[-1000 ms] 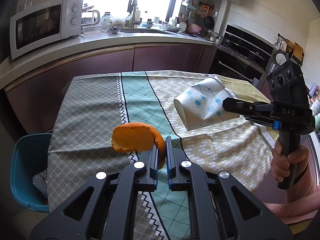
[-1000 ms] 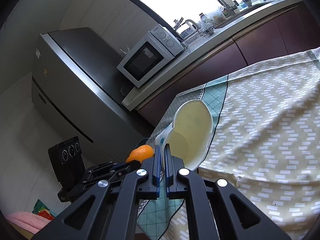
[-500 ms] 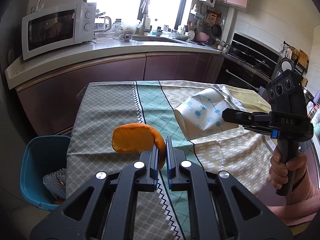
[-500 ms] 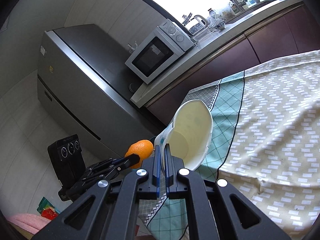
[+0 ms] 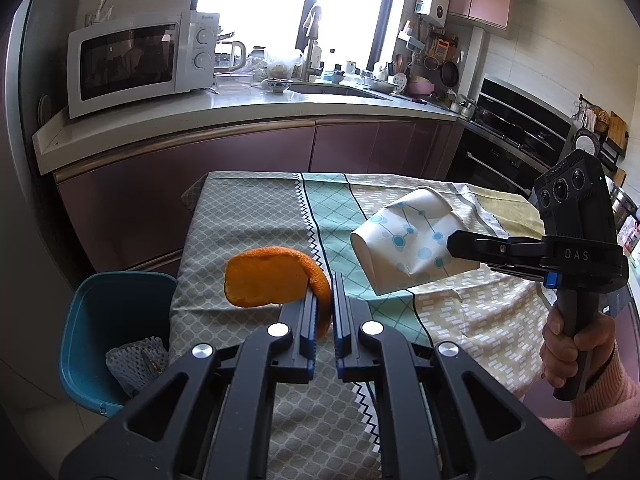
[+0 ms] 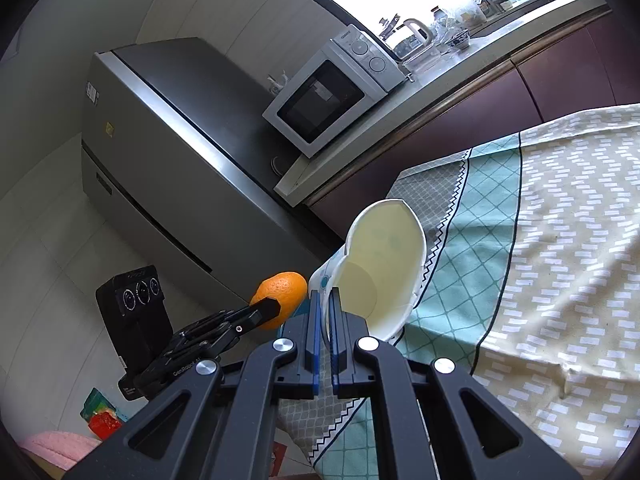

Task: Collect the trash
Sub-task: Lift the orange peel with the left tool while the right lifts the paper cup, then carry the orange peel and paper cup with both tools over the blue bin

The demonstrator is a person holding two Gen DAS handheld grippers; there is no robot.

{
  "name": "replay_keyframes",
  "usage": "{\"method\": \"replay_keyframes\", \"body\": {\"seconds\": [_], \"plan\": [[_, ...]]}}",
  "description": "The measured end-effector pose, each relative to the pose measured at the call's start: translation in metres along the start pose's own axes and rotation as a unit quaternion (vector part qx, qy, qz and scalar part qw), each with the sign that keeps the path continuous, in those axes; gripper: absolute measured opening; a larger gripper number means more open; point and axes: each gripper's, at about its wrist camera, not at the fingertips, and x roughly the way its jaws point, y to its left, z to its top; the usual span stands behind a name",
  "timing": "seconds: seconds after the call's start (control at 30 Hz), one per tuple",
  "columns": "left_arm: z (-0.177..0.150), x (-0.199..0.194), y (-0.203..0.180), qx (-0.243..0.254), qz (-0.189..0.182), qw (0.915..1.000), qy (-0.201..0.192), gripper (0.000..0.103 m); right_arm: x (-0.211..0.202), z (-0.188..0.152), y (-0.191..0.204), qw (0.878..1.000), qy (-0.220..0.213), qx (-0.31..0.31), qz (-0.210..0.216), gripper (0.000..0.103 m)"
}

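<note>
Fingers on both tools are clenched on trash. Those of the left gripper (image 5: 324, 312) pinch the curled edge of an orange peel (image 5: 272, 276), which juts up and to the left of the tips. Those of the right gripper (image 6: 325, 322) squeeze the wall of a crumpled paper cup (image 6: 384, 264) printed with blue dots, its long axis lying sideways and its open mouth facing back at the right camera. Both pieces hang in the air above the desk (image 5: 248, 216) with its patterned cloth, touching nothing below.

What the next move turns on is the blue bin (image 5: 108, 312) on the floor, just off the desk's left edge, with a white foam net already lying in it. It sits below and left of the peel, so the left hand is plainly nearer; the cup is well apart from it, over the right part of the cloth.

Compared with a second ago, both grips are unchanged, but more of the bin's inside now shows in the left view, and the desk looks farther below. I'd judge the peel goes in first.
</note>
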Motion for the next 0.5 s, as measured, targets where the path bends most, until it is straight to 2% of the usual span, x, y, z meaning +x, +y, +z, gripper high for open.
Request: {"method": "replay_keyframes", "body": {"seconds": [0.5], "plan": [[-0.002,-0.018,0.031,-0.020,0.028,0.9994,-0.011,0.007,0.037,0.003,0.015,0.999,0.030,-0.011,0.025,0.003]]}}
